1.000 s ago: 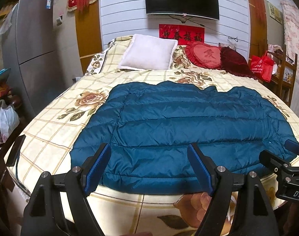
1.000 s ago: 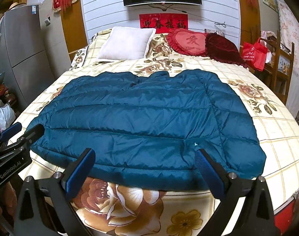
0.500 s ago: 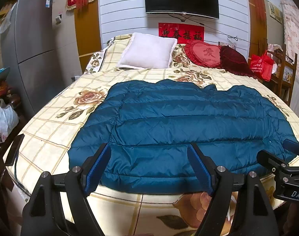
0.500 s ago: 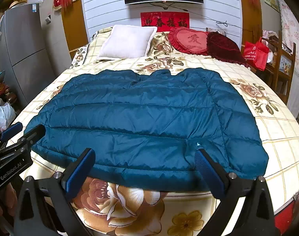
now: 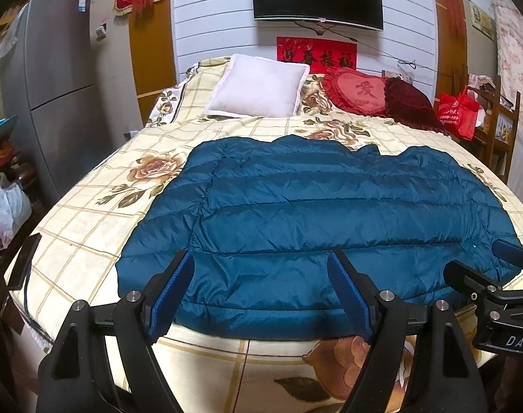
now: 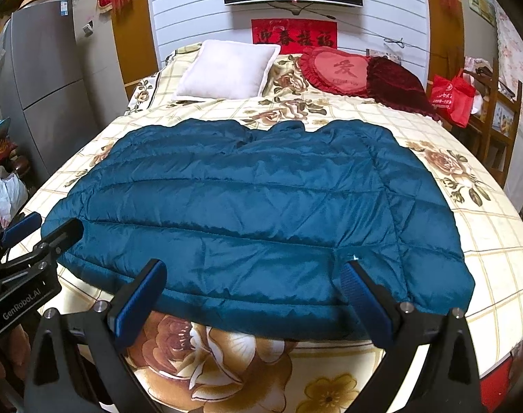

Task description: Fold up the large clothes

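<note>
Barely any change since a second ago: left gripper and right gripper gaping empty over the flat blue puffer jacket; folding not begun.

Bed: cream checked cover with rose print.
Jacket: teal quilted, spread flat across the near half.
Pillow: white, at the head.
Cushions: two red, beside the pillow.

Left hand-held gripper black with blue pads, silver screws, right hand-held gripper alike, white "GenRobot.AI" lettering
</note>
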